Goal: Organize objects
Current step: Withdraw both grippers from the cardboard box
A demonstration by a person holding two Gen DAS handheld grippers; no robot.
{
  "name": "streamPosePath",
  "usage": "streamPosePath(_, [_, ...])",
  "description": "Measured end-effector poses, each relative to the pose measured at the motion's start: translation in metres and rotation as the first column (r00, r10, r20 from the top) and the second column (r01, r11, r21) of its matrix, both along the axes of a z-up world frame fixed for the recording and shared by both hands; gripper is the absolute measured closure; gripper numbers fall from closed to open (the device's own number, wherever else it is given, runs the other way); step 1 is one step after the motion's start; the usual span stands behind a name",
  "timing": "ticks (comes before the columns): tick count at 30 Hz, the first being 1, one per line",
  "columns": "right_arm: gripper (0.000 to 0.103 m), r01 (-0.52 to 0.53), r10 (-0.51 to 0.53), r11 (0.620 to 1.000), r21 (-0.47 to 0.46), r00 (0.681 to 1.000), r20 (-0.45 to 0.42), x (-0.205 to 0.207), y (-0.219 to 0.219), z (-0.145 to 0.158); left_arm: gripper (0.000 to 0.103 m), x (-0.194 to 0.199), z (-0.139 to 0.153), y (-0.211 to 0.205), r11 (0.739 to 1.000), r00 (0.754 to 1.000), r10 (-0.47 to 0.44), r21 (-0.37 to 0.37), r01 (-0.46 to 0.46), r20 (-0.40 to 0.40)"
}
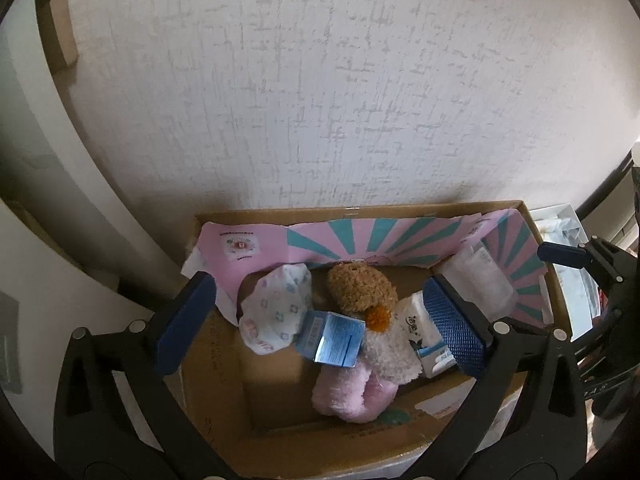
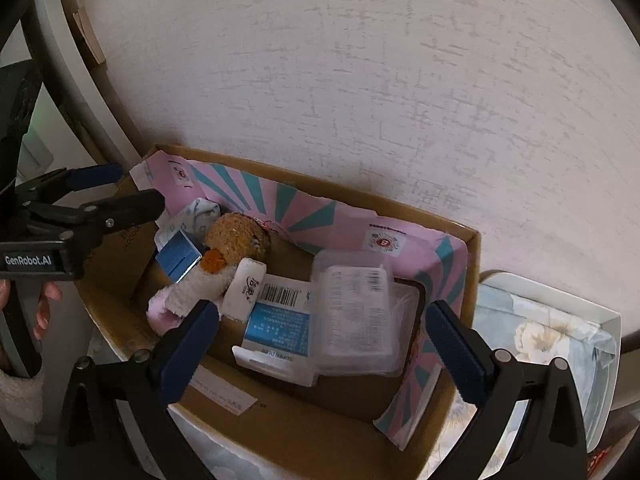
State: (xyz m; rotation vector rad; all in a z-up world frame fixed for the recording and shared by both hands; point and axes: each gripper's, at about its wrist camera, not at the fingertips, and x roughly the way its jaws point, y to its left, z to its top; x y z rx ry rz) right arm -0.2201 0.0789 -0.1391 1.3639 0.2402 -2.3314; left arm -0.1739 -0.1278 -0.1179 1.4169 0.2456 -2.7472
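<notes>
Your cardboard box (image 1: 208, 432) sits against the textured wall (image 1: 320, 100), lined along its far and right sides with a pink-and-teal printed sheet (image 1: 348, 236), and everything gathered so far lies inside it: the plush toy (image 1: 360, 288) with its brown head and orange beak near the middle, a small blue carton (image 1: 332, 338) leaning on it, a patterned cloth bundle (image 1: 276, 308) to the left, a tissue pack (image 1: 424, 332) and a clear plastic case (image 2: 352, 316) to the right. Your left gripper (image 1: 316, 324) hangs above the toy and carton with its fingers spread wide and nothing between them; your right gripper (image 2: 320, 344) hovers over the clear case and a blue-labelled packet (image 2: 280, 320), fingers equally apart and empty. The risk, as I judge it, is in the clutter: the carton looks loosely propped, so lowering either hand could topple it or drag the soft toy along. Your two grippers are also near each other, so a careless reach could knock them together or catch the loose liner's edge.
</notes>
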Motion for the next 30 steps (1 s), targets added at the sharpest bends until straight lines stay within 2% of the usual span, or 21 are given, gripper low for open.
streamPosePath(11, [0.000, 0.013, -0.013, 1.000, -0.008, 1.000, -0.025, 0.005, -0.001, 0.017, 0.000, 0.008, 0.015, 0.019, 0.999, 0.999, 0.029, 0.015, -0.028, -0.034])
streamPosePath(19, [0.001, 0.083, -0.083, 0.997, -0.007, 0.996, -0.040, 0.019, 0.025, 0.052, 0.000, 0.030, 0.063, 0.040, 0.998, 0.995, 0.057, -0.025, -0.059, -0.077])
streamPosePath(22, [0.001, 0.136, -0.136, 0.991, -0.001, 0.988, -0.074, 0.028, 0.039, 0.073, 0.000, 0.041, 0.082, 0.050, 0.997, 0.992, 0.066, -0.038, -0.070, -0.105])
streamPosePath(30, [0.000, 0.239, -0.243, 0.970, -0.048, 0.962, -0.122, 0.058, 0.074, 0.122, 0.000, 0.076, 0.129, 0.077, 0.994, 0.981, 0.101, -0.016, -0.105, -0.168])
